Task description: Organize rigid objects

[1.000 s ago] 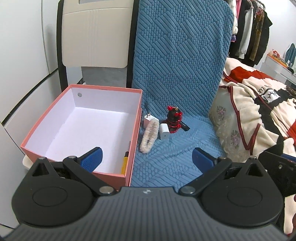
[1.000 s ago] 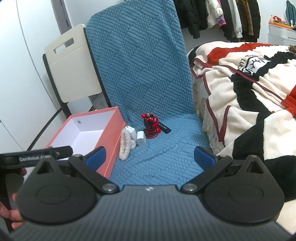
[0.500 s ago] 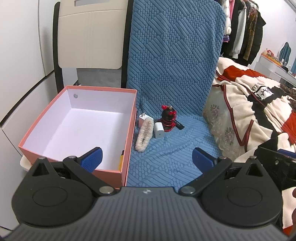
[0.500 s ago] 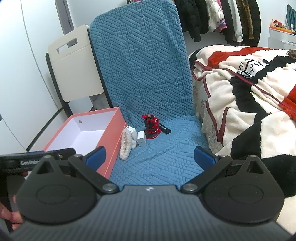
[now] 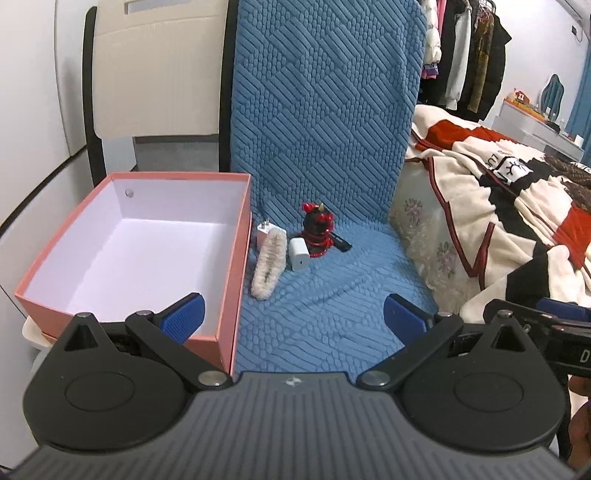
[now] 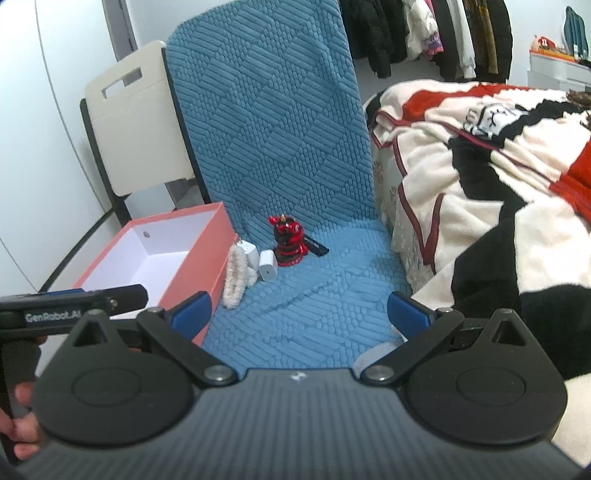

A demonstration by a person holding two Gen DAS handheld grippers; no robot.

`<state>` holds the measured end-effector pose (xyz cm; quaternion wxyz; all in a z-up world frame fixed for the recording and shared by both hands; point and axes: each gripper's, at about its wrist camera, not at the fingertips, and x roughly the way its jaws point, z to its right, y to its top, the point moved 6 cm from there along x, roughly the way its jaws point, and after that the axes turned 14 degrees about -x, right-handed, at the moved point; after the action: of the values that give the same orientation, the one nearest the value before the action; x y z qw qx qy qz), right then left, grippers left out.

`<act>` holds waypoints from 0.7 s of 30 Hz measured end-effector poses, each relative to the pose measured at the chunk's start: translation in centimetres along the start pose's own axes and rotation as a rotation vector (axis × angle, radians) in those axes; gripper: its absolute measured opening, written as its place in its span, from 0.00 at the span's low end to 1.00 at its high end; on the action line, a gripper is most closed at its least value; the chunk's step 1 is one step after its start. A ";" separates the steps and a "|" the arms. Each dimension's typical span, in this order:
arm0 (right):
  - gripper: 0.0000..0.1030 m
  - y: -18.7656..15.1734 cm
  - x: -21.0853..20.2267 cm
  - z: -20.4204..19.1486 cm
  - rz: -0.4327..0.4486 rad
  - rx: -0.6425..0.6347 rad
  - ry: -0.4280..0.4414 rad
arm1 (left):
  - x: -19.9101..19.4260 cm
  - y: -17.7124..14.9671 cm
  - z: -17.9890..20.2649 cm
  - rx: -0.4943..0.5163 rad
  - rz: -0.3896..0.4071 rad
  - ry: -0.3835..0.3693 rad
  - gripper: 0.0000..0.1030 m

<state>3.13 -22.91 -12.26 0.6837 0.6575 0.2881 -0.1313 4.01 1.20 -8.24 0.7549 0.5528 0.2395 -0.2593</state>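
Observation:
An open pink box (image 5: 236,266) with a white inside stands at the left of a blue-covered chair seat (image 5: 325,310); it also shows in the right wrist view (image 6: 207,254). Beside it lie a fluffy cream brush (image 5: 269,266), two white chargers (image 5: 298,254) (image 5: 264,232), a red-and-black mount (image 5: 317,232) and a black stick (image 5: 340,243). The same group shows in the right wrist view: brush (image 6: 235,277), charger (image 6: 267,265), mount (image 6: 289,242). My left gripper (image 5: 293,317) is open and empty, well short of them. My right gripper (image 6: 300,312) is open and empty too.
A bed with a cream, red and black blanket (image 5: 517,206) lies right of the chair. A cream folding chair back (image 5: 155,74) stands behind the box. Clothes hang at the far back (image 6: 424,33). The left gripper's body shows at the left of the right wrist view (image 6: 66,314).
Both grippers have drawn back a little from the chair, so the objects look smaller. The yellow pen by the box edge has gone out of sight behind the left finger. Nothing was grasped.

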 end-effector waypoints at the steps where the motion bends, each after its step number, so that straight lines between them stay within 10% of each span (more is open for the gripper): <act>1: 1.00 -0.2 0.1 0.0 0.000 0.000 0.000 | 0.1 -0.1 0.0 -0.001 -0.004 -0.001 1.00; 21: 1.00 -1.1 3.0 2.1 0.037 0.059 0.000 | 5.0 -1.6 1.1 0.059 -0.061 0.003 1.00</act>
<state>5.38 -24.42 -14.89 0.6665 0.6825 0.2718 -0.1272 6.82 -0.88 -12.28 0.7296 0.5677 0.2496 -0.2882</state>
